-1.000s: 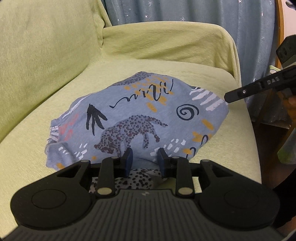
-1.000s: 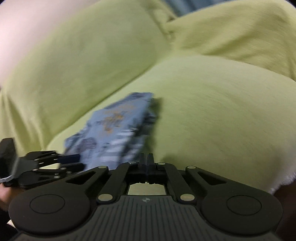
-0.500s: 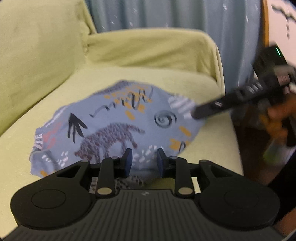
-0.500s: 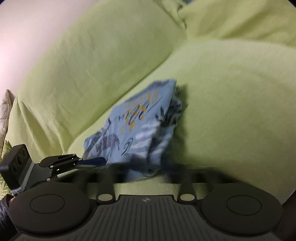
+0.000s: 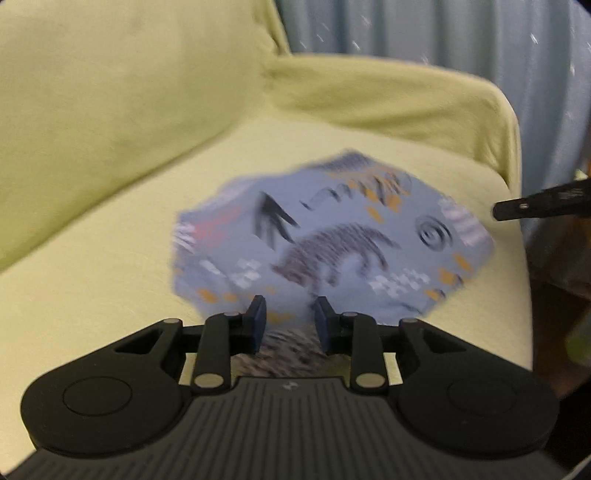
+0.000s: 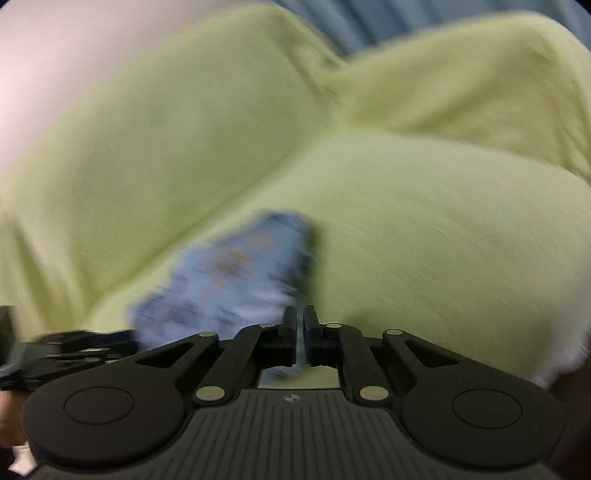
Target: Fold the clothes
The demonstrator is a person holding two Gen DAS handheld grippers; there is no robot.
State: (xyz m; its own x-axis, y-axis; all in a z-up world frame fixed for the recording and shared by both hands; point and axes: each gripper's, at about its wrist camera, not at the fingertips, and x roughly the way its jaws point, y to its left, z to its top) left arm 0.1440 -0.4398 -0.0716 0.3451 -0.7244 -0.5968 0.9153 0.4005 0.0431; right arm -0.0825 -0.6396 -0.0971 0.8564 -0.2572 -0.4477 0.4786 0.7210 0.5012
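Observation:
A folded light-blue garment [image 5: 332, 236] printed with a leopard, a spiral and orange marks lies on the green sofa seat [image 5: 92, 280]. My left gripper [image 5: 290, 319] is open at the garment's near edge, with a spotted fold of cloth lying between and below its blue pads [image 5: 256, 317]. In the left wrist view my right gripper [image 5: 498, 212] shows as a dark tip just off the garment's right edge. In the blurred right wrist view my right gripper [image 6: 299, 321] has its fingers together beside the garment [image 6: 229, 280]. The left gripper [image 6: 74, 343] shows at the lower left.
The sofa's backrest [image 5: 92, 92] rises on the left and its armrest [image 5: 388, 96] runs across the back. A blue starred curtain [image 5: 443, 33] hangs behind. The seat's right edge [image 5: 524, 280] drops off to a dark floor area.
Both views have shifted and blurred. The left gripper has backed off slightly from the garment and stays open. The right gripper tip has pulled off the garment's right edge.

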